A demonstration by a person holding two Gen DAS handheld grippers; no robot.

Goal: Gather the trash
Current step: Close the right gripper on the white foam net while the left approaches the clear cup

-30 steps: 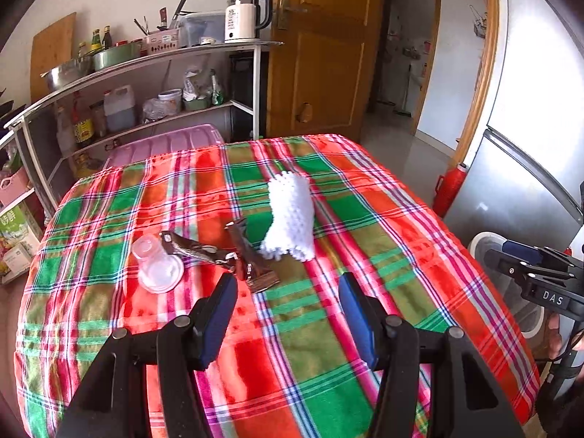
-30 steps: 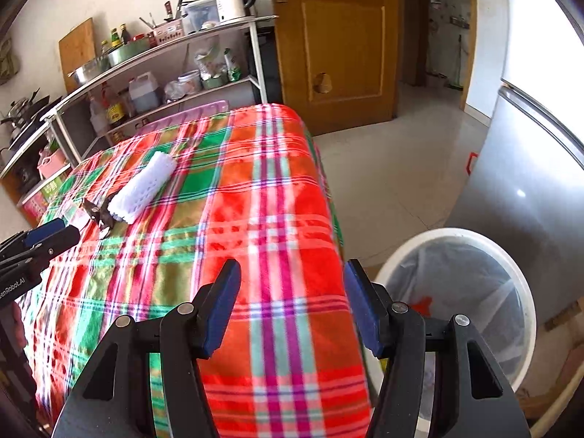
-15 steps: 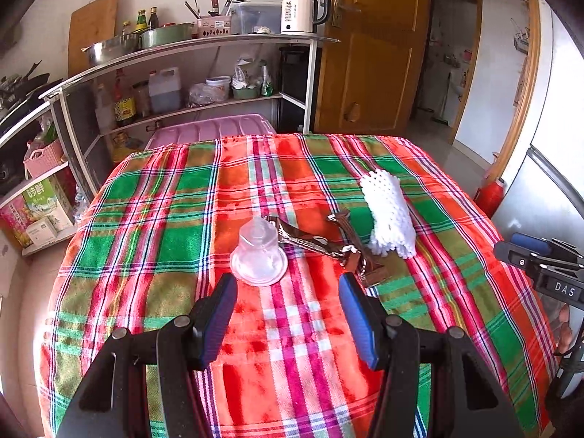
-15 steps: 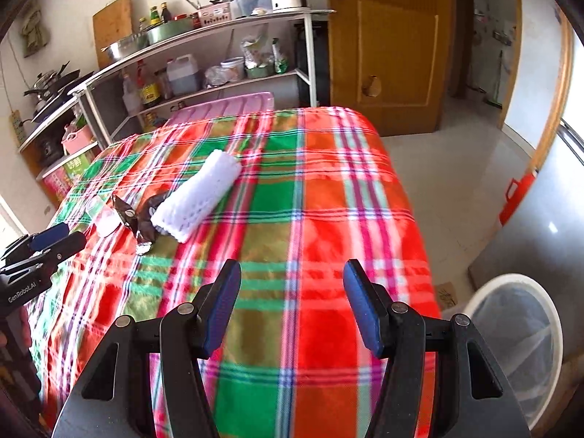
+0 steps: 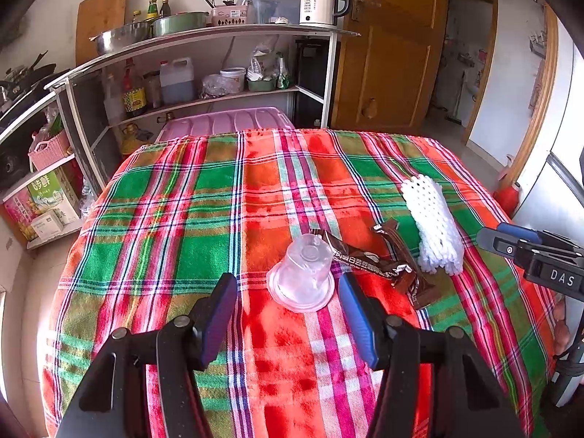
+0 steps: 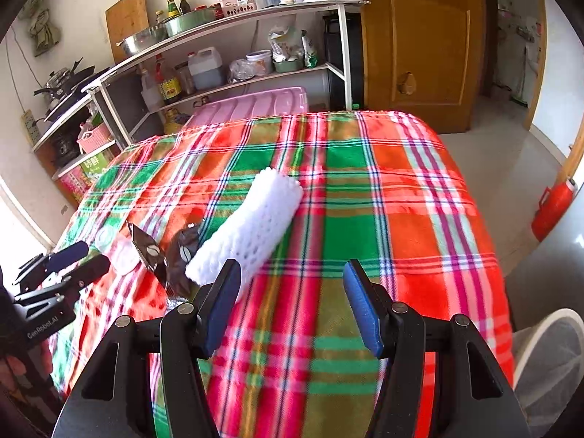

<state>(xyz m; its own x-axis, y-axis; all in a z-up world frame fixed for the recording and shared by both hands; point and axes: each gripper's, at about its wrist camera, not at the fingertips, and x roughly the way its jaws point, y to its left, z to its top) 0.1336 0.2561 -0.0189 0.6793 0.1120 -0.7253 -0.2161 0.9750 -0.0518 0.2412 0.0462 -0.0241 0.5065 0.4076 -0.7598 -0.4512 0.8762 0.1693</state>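
Trash on tabletop (image 5: 182,219): upturned plastic cup (image 5: 304,273) just ahead of left gripper (image 5: 288,301), jaws spread; right gripper (image 6: 292,301) likewise agape, empty

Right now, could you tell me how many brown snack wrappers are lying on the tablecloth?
2. One brown wrapper lies beside the upturned clear plastic cup; the second brown wrapper crosses its far end, next to the white foam net.

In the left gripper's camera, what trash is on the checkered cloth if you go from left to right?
Clear plastic cup, upside down → brown snack wrappers → white foam net.
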